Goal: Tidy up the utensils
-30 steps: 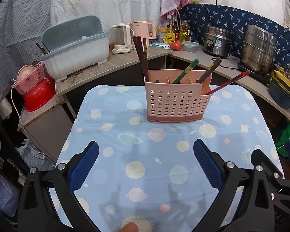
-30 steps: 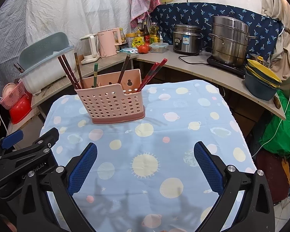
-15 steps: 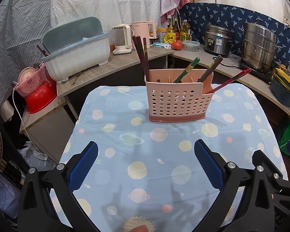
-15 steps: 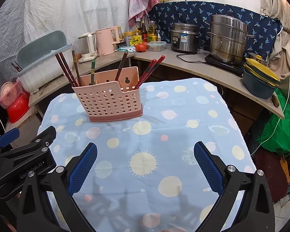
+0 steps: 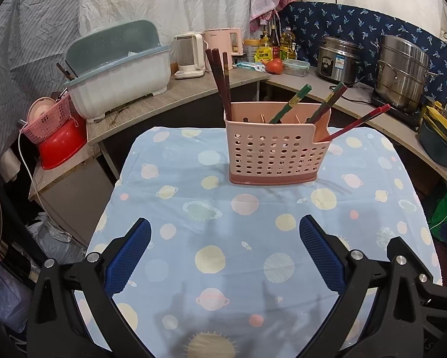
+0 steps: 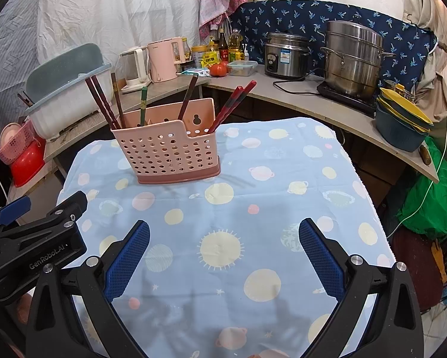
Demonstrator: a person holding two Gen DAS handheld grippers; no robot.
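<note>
Beyond both grippers' spread, empty fingers point(image 5: 322, 256) point(image 6: 319, 253) stands the utensil basket point(image 5: 275, 155) point(image 6: 171, 156).

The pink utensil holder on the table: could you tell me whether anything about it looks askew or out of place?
The pink utensil holder stands upright on the tablecloth. The red chopsticks lean far out over its notched right corner, much flatter than the dark brown chopsticks at its left end. Nothing is spilled.
</note>
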